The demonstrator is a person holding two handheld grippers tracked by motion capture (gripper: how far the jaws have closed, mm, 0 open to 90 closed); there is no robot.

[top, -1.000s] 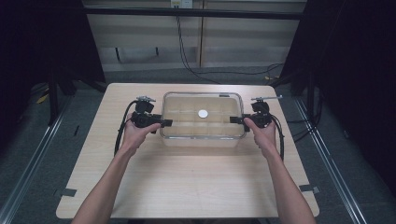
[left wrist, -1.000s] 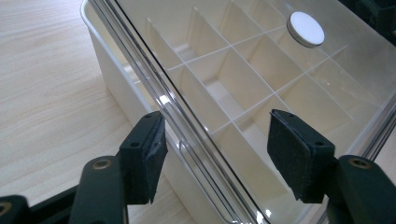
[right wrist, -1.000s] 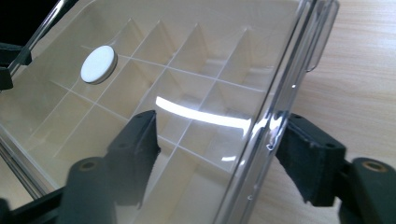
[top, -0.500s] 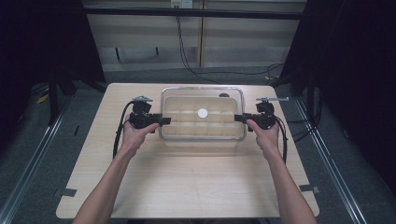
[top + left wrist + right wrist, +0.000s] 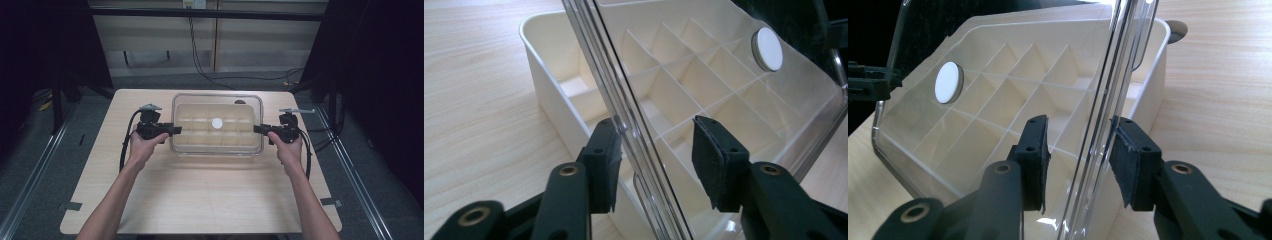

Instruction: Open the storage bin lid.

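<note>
A clear lid with a white disc lies over a cream divided box at the table's centre. The left gripper, at the lid's nine o'clock, and the right gripper, at three o'clock, have just been closing, each straddling a lid edge; the pads seem not quite pressed on it

A pale wooden tabletop sits lit in the middle on a grey carpeted floor, metal rails flanking it, black cables trailing across, beige panelled wall behind, darkness both sides.
</note>
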